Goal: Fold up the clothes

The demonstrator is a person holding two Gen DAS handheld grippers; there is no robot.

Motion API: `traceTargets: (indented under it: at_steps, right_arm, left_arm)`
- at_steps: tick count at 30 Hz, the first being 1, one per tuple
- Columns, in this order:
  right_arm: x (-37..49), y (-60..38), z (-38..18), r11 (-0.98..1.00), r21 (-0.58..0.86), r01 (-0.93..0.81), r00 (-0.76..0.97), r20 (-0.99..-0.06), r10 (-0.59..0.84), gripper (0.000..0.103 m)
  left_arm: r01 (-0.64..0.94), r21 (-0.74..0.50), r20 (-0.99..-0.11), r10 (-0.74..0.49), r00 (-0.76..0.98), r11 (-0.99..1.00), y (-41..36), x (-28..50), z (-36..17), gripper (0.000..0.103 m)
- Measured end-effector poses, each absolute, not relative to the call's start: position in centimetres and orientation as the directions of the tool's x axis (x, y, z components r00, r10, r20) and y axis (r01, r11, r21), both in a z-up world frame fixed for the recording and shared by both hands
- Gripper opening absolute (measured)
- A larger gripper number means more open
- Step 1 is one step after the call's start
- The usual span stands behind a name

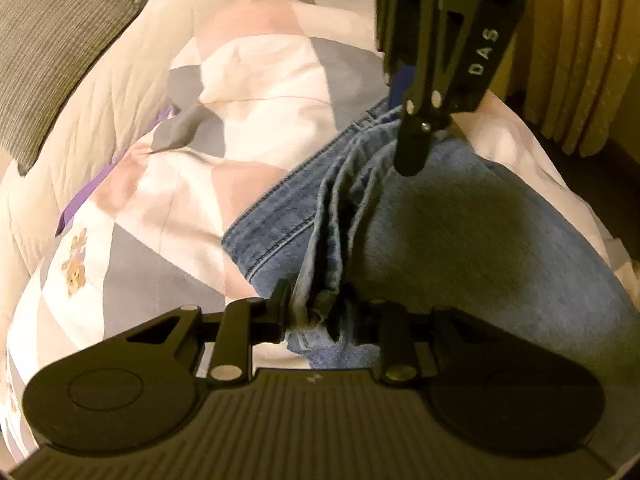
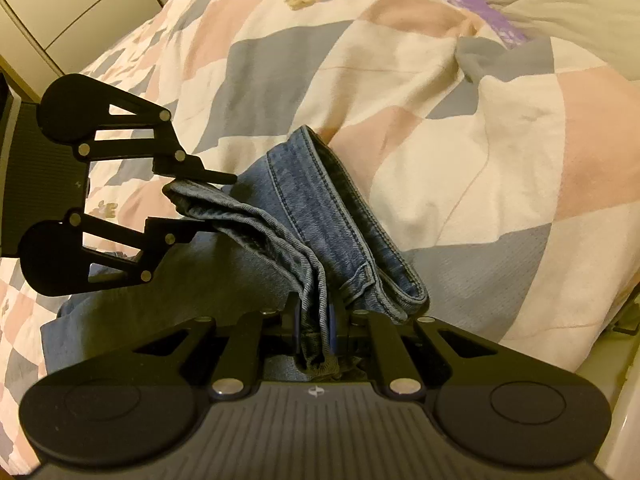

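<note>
A pair of blue jeans lies on a patchwork quilt, with a bunched, pleated edge lifted between both grippers. My left gripper is shut on one end of that bunched edge at the bottom of the left wrist view. My right gripper comes down from the top, clamped on the far end of the same edge. In the right wrist view the jeans run up the middle. There my right gripper pinches the denim, and my left gripper holds the other end at the left.
The quilt of pink, grey and white squares with teddy bears covers the bed. A grey ribbed cushion and a cream comforter lie at the far left. Pale vertical slats stand past the bed's right edge. Cupboard panels show beyond it.
</note>
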State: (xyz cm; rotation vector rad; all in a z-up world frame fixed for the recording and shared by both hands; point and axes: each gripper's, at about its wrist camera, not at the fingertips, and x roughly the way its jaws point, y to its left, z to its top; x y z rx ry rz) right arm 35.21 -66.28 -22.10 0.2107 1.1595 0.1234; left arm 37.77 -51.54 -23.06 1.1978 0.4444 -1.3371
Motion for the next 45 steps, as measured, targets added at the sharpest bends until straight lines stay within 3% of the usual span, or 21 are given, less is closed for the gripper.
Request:
traceTargets:
  at_steps: [2,10,12,13,15,21,22,23,24,27,29,32,37,43,45]
  right_arm:
    - [35.2,-66.0,-22.0,0.977,0.213,0.01,0.41,-0.892,0.19,0.01]
    - [36.3,-66.4,-21.2,0.986,0.169,-0.003,0.438,-0.886,0.153,0.01]
    - [36.9,-66.9,-22.2,0.983,0.185,0.018,0.415,-0.895,0.161,0.01]
    - [37.0,-67.3,-22.5,0.979,0.199,0.034,0.414,-0.895,0.168,0.01]
    - [36.9,-67.7,-22.5,0.973,0.223,0.055,0.43,-0.885,0.179,0.011]
    - [36.1,-67.2,-21.9,0.965,0.234,0.114,0.496,-0.855,0.149,0.025]
    - [35.8,-67.1,-21.6,0.964,0.228,0.138,0.518,-0.846,0.126,0.041]
    - [35.6,-67.1,-21.3,0.964,0.21,0.164,0.54,-0.837,0.091,0.071]
    - [35.4,-67.1,-20.9,0.963,0.194,0.19,0.561,-0.826,0.055,0.08]
    - [34.5,-66.7,-19.7,0.962,0.171,0.215,0.629,-0.778,-0.002,0.065]
    - [34.1,-66.0,-19.0,0.969,0.173,0.176,0.673,-0.74,0.01,0.041]
    - [34.6,-63.8,-19.3,0.984,0.171,0.048,0.681,-0.726,0.093,0.031]
    - [38.2,-63.0,-23.0,0.995,0.067,0.069,0.599,-0.8,0.012,0.019]
    - [36.9,-64.4,-20.8,0.968,0.189,0.164,0.656,-0.754,0.036,0.025]
    - [36.5,-64.5,-21.7,0.968,0.177,0.175,0.614,-0.789,0.033,0.025]
  left_arm:
    - [0.9,0.405,-0.819,-0.501,0.279,-0.161,-51.4,38.0,-22.8,0.031]
    - [0.918,0.395,-0.794,-0.518,0.318,-0.042,-51.7,38.7,-21.3,0.025]
    - [0.927,0.376,-0.809,-0.49,0.325,-0.004,-52.7,39.1,-21.7,0.031]
    - [0.922,0.387,-0.814,-0.464,0.35,0.015,-53.0,39.3,-22.2,0.039]
    - [0.915,0.395,-0.808,-0.443,0.388,0.081,-53.1,39.9,-22.4,0.042]
    - [0.882,0.35,-0.791,-0.405,0.459,0.315,-48.4,39.8,-21.0,0.04]
    - [0.873,0.34,-0.795,-0.39,0.465,0.349,-47.1,39.3,-21.0,0.04]
    - [0.864,0.325,-0.802,-0.373,0.468,0.385,-45.5,38.6,-20.9,0.039]
    - [0.852,0.311,-0.808,-0.355,0.47,0.42,-44.0,37.8,-20.9,0.039]
    - [0.809,0.262,-0.838,-0.293,0.461,0.526,-39.2,35.0,-21.0,0.039]
    - [0.773,0.237,-0.857,-0.248,0.452,0.589,-36.4,33.0,-21.2,0.039]
    - [0.722,0.2,-0.883,-0.197,0.425,0.662,-33.4,30.6,-21.9,0.038]
    - [0.681,0.208,-0.893,-0.147,0.425,0.702,-31.4,28.9,-22.7,0.038]
    - [0.609,0.22,-0.884,-0.108,0.455,0.762,-27.9,27.9,-22.0,0.038]
    - [0.596,0.22,-0.887,-0.095,0.451,0.772,-26.5,27.4,-22.1,0.036]
